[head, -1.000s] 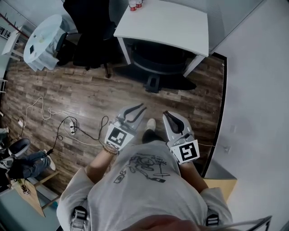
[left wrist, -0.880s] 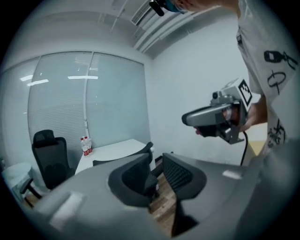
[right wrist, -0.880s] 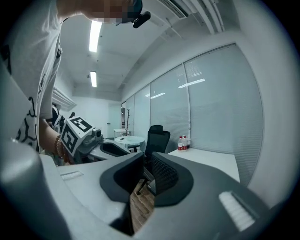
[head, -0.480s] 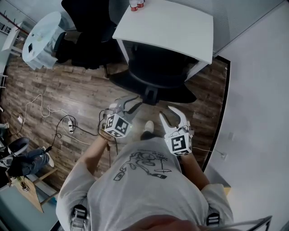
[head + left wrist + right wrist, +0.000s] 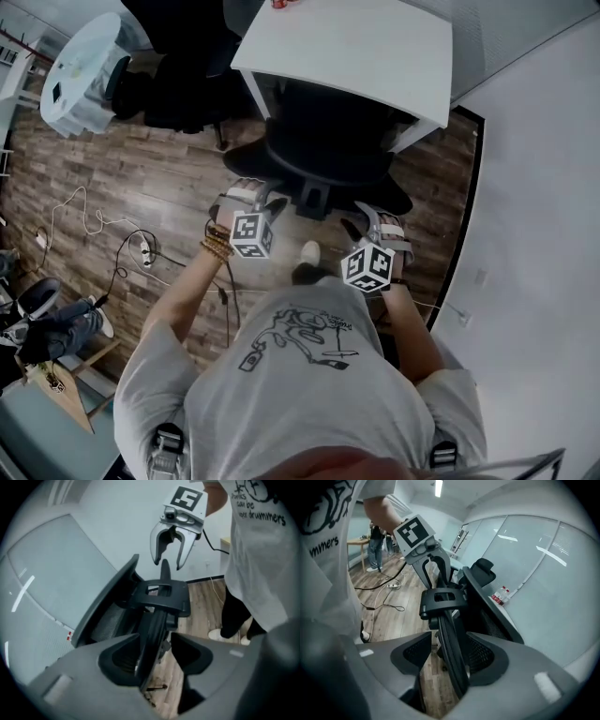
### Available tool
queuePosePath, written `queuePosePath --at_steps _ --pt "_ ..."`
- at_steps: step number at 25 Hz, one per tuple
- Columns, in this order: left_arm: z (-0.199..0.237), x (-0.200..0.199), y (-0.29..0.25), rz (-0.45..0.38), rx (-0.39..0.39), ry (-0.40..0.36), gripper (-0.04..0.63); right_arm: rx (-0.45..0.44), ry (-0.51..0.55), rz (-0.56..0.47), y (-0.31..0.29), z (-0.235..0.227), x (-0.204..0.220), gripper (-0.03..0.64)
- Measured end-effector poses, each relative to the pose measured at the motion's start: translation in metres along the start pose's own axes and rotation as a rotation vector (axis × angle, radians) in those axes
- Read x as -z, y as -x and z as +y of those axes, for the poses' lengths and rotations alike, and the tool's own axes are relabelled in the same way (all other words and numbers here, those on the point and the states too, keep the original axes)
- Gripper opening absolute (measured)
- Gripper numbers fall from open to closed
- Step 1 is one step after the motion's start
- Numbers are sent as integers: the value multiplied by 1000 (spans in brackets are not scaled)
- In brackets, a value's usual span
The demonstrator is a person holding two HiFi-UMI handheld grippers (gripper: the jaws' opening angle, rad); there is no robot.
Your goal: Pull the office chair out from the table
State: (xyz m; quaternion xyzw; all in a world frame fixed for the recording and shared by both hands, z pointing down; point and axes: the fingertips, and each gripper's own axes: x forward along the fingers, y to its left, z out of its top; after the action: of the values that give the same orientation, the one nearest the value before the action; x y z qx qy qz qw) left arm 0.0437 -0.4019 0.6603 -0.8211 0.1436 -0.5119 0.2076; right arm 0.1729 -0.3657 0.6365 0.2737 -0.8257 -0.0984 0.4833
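A black office chair stands tucked under the white table. My left gripper is at the left end of the backrest's top edge and my right gripper is at the right end. In the left gripper view the jaws are opening around the backrest's thin rim, with a gap beside it. In the right gripper view the jaws are also opening, and the rim runs between them. The chair's rear bracket sits between the two grippers.
A second black chair and a round white table stand at the upper left. Cables and a power strip lie on the wood floor at the left. A white wall closes the right side. Bottles stand on the table.
Both grippers dropped and reached forward from in front of my chest to the chair's backrest, rolling as they went. Their jaws spread from nearly shut to wide.
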Motion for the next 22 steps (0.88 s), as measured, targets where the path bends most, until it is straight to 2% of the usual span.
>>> queuePosePath --at_steps 3,6,7,8,10,22 --pt "-8 6 -17 42 32 -47 215 -4 77 75 -20 2 19 230" --pt "-4 6 -25 58 10 -89 199 -7 111 130 -35 1 34 227" --pt "-3 7 -27 69 1 -111 165 -8 112 136 -38 1 39 206" --pt "-4 8 -28 81 -5 -133 127 -7 114 136 -39 1 42 146" --pt "-5 9 -29 94 -8 -159 117 -6 123 135 -39 1 44 120" --pt "-16 12 -21 107 -5 -141 112 -4 129 150 -34 14 40 113"
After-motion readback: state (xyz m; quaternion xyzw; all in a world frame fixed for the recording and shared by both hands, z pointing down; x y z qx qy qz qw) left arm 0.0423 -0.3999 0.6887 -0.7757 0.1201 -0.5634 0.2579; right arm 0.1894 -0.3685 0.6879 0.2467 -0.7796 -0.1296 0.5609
